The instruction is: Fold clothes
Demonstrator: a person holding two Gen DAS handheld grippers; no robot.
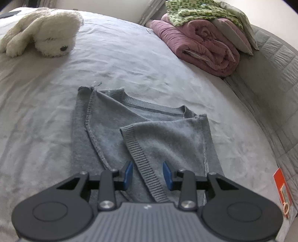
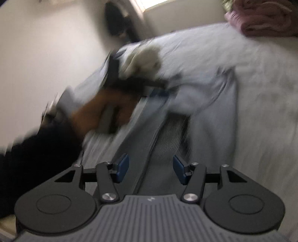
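Sweater (image 1: 141,130), grey and turned inside out, lies partly folded on the bed (image 1: 130,61), near its foot end and roughly in the middle across; its ribbed collar faces away, one seamed side is folded in, and a sleeve with a ribbed cuff (image 1: 147,167) lies slantwise over the body. Over that cuff hovers the left gripper (image 1: 148,175), its blue pads (image 1: 128,176) partly apart, one on each side of the ribbed band without pressing it, so it has hold of nothing. In the right wrist view, heavily blurred, the right gripper (image 2: 150,170) stands with its pads (image 2: 122,170) wider apart above the grey cloth (image 2: 167,137), and nothing sits between them. Farther off in that view a hand (image 2: 104,108) with a dark sleeve (image 2: 37,160) grips the other tool over the garment. Beyond the sweater, a white plush dog (image 1: 42,33) lies at the far left of the bed. At the far right sits a rolled pink blanket (image 1: 201,48) with a green patterned cloth (image 1: 197,13) on top, against a quilted grey headboard (image 1: 275,70). An orange packet (image 1: 281,188) lies at the right edge.
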